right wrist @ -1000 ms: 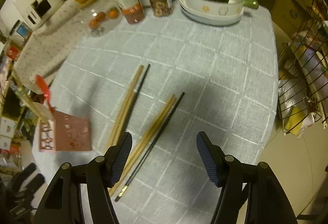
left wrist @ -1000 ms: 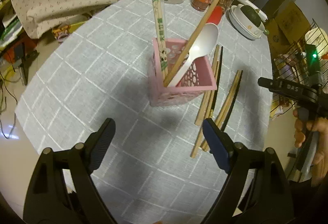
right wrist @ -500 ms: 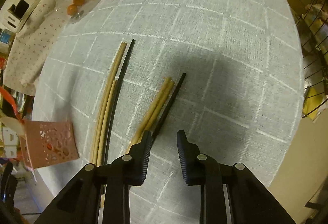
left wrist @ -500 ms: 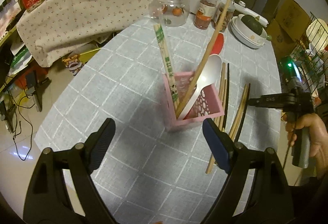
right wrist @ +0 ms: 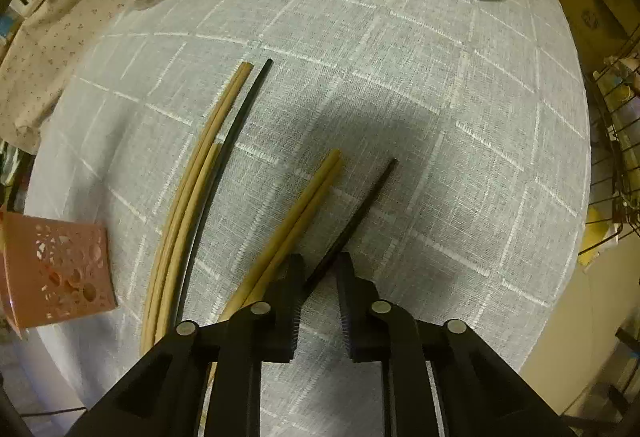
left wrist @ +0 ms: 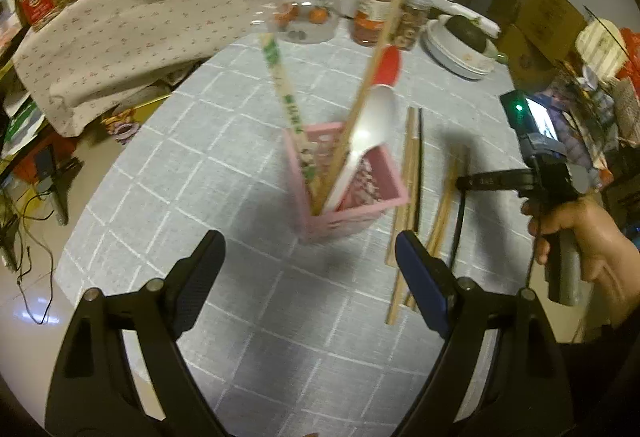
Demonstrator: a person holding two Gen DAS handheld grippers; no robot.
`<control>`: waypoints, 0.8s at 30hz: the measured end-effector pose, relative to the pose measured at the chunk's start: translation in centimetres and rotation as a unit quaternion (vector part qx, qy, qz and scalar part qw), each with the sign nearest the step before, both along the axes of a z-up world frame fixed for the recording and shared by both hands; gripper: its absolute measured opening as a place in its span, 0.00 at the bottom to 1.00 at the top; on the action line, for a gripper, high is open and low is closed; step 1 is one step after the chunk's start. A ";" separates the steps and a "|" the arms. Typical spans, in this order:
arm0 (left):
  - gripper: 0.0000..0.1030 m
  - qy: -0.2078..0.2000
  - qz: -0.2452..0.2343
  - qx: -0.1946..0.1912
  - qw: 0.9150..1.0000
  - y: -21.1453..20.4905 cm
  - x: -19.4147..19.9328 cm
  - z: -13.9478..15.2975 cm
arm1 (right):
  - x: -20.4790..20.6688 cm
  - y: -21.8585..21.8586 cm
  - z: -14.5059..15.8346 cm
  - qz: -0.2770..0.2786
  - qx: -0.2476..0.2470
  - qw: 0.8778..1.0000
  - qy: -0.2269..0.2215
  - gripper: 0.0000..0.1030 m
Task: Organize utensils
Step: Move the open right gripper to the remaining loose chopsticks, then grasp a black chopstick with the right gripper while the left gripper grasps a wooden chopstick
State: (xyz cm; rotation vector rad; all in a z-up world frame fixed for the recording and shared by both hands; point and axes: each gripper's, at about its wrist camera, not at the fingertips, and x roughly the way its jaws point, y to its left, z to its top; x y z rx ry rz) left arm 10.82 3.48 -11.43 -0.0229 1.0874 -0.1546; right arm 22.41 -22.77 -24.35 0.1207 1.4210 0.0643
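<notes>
A black chopstick [right wrist: 360, 213] lies slanted on the grey checked tablecloth [right wrist: 440, 77], and its near end is seen between the fingers of the right gripper [right wrist: 320, 277], whose jaws are closing in on it; whether the pads already press on it cannot be told for certain, though the gap left is narrow. Just beside it, to its left, a pair of wooden chopsticks [right wrist: 308, 205] is laid, the near ends hidden under the gripper's left finger. Further left, a second group of wooden chopsticks and one more black one [right wrist: 208, 157] is spread along the cloth. The pink holder [left wrist: 348, 181] stands near these, and it already contains a white spoon [left wrist: 368, 129], a paper-wrapped pair of chopsticks [left wrist: 286, 97], a long wooden stick and a red-headed utensil [left wrist: 387, 67]. The task is therefore judged partly done: several utensils are stowed, while all the loose chopsticks on the cloth are left to be gathered. The left gripper [left wrist: 308, 273] is held above the cloth in front of the holder with its fingers spread wide and nothing between them.
</notes>
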 end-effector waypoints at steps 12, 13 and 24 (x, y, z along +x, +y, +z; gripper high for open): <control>0.83 -0.027 -0.134 0.024 0.990 -7.6 -2.4 0.0 | -4.8 -6.2 4.0 -0.019 0.092 0.995 -0.024 0.05; 0.82 -0.026 -0.146 0.030 0.989 -8.7 -2.5 -0.4 | -4.6 -6.3 4.2 -0.020 0.095 0.995 -0.027 0.05; 0.32 0.061 -0.191 0.014 0.980 -16.8 2.3 -5.6 | -5.8 -10.1 5.7 -0.027 0.128 0.991 -0.038 0.06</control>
